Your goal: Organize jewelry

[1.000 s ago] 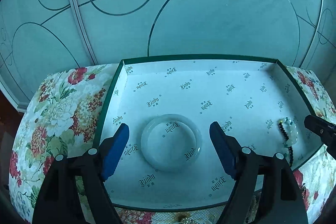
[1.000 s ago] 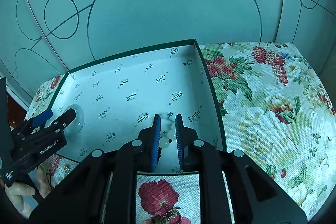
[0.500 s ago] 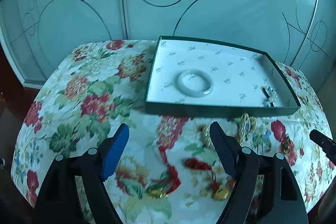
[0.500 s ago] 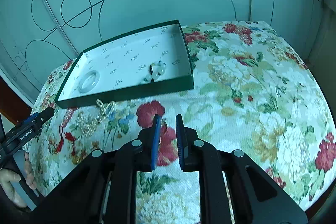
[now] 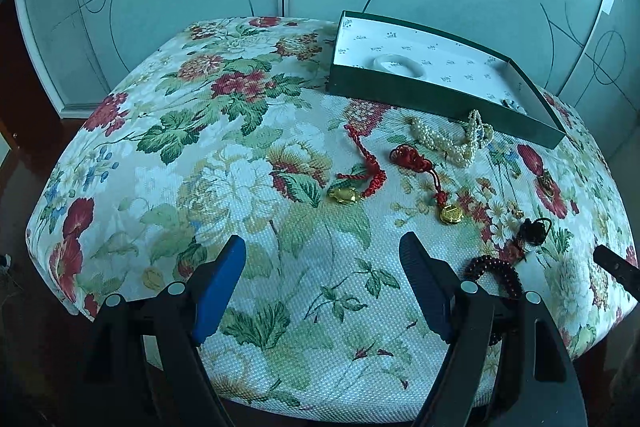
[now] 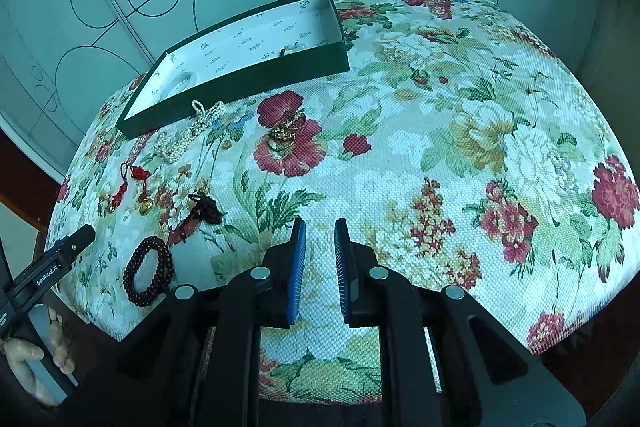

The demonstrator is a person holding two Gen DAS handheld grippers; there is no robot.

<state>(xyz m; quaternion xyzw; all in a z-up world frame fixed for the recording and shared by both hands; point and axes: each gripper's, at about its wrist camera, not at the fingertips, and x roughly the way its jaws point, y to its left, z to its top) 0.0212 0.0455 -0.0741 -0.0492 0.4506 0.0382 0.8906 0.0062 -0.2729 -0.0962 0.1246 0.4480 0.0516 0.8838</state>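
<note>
The shallow dark-green cardboard box (image 5: 440,99) with white printed lining sits at the far edge of the flowered tablecloth (image 5: 200,155). Inside it lies a pale jade bangle (image 5: 396,63). Just in front of the box rests a cream pearl strand (image 5: 452,141); nearer still, two red-corded gold charms (image 5: 352,193) and a dark beaded bracelet (image 6: 146,277). The left gripper (image 5: 320,287) gapes wide, empty. The right gripper (image 6: 320,267) stands narrow, holding nothing.

A pale bangle (image 5: 396,63) lies flat in the green box (image 5: 432,98). Beside the box on the floral desk lie a pearl strand (image 5: 452,139), two red-corded gold charms (image 5: 362,179) and a dark bead bracelet (image 6: 148,273).
</note>
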